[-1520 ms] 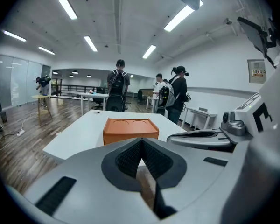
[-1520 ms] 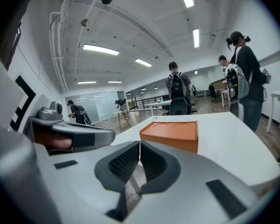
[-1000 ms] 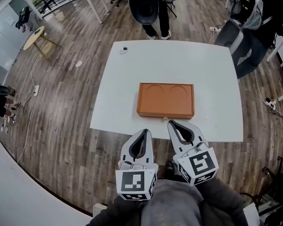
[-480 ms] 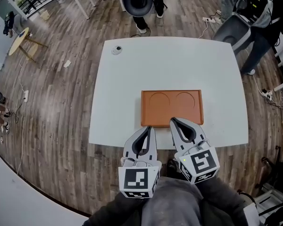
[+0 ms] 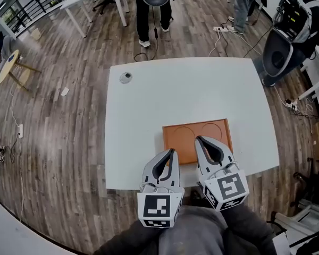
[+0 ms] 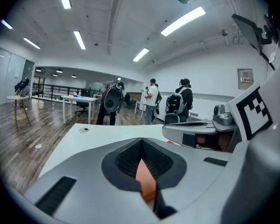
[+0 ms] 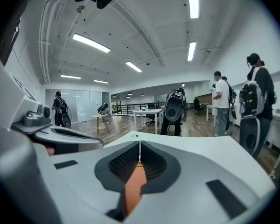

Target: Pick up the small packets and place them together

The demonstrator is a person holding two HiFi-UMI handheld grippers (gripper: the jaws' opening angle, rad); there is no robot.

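Jaws pressed together on nothing, the left hand-held gripper (image 5: 173, 151) and the right hand-held gripper (image 5: 198, 138) pointed forward and slightly downward, side by side. Their tips overlapped the near edge of the orange tray (image 5: 187, 133), the left at its near left corner. The tray lay on the white table (image 5: 149, 110). A small round object (image 5: 126, 77) sat well beyond the tray's left, and a person (image 5: 151, 4) stood farther off.
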